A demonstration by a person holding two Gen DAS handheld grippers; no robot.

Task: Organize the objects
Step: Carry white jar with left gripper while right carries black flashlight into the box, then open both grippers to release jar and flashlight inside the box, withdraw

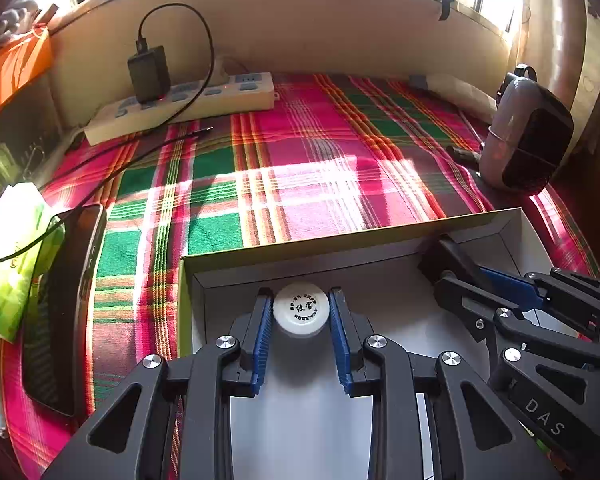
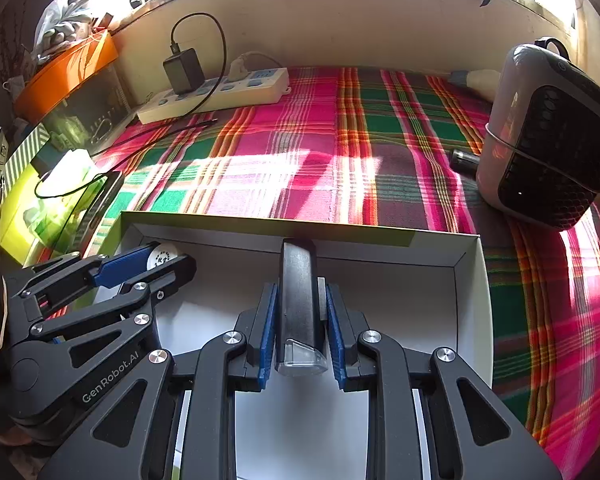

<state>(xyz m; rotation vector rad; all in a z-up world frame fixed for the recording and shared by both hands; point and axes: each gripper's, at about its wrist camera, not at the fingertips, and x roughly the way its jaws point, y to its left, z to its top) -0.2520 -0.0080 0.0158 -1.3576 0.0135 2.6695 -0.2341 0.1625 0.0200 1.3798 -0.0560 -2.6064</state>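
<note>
Both items held inside white box, lower frame: left gripper clamped on white bottle, right gripper clamped on dark tube; release still pending.

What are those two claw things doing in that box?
Someone is tidying up with two grippers. The left gripper holds a small white bottle, and the right gripper holds a dark stick-shaped thing. Both reach into a white box on the plaid cloth. Nothing has been let go yet.
</note>
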